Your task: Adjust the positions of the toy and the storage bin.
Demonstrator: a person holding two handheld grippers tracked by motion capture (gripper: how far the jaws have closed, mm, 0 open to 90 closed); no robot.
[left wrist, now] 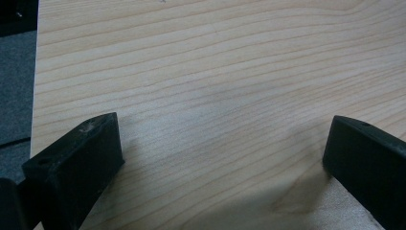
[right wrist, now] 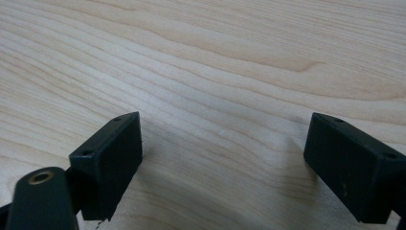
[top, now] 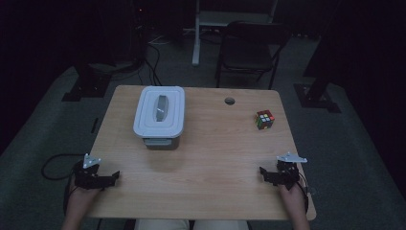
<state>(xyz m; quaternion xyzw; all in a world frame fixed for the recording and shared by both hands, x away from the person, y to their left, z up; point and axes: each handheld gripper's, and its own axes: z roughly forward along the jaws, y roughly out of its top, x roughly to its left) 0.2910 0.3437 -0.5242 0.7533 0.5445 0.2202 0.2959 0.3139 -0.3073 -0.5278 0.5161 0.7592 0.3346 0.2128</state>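
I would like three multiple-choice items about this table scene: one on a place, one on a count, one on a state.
1. Where is the puzzle cube on the table?
A. far right part
B. near left corner
C. on top of the box

2. How many chairs stand beyond the table?
A. none
B. one
C. three

3. How is the storage box now?
A. lid off
B. tipped on its side
C. lid on

Answers:
1. A, the cube sits alone to the right of the box, toward the far edge.
2. B, a single dark chair stands behind the table.
3. C, the white lid covers the upright box, while the left gripper and right gripper rest open near the front edge.
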